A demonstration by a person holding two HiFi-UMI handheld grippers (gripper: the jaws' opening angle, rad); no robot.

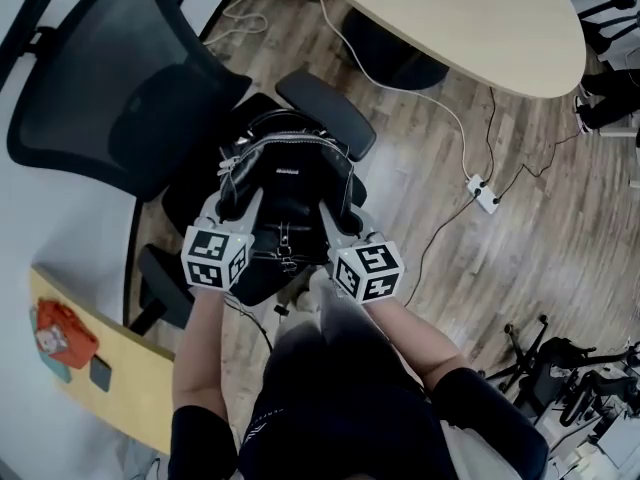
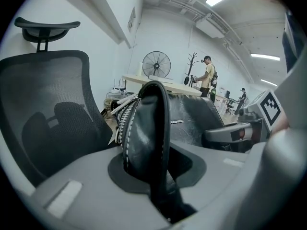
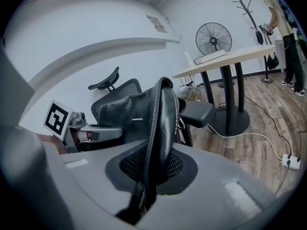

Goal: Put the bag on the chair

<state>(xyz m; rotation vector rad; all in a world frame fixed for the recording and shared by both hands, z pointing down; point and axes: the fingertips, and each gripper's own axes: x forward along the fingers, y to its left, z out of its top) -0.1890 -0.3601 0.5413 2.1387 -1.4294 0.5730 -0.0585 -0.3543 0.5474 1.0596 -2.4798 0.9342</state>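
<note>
Left hand-held gripper (image 1: 228,206) and right hand-held gripper (image 1: 343,218) both clamp bag (image 1: 285,193) sides; bag upright between them, straight ahead, over chair (image 1: 100,88) seat.

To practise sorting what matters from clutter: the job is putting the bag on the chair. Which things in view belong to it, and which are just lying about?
Job: bag, chair, left claw, right claw.
Lying about: table, power strip, fan, coat stand.

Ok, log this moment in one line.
bag: held over chair | left gripper: shut on bag | right gripper: shut on bag | released: no
</note>
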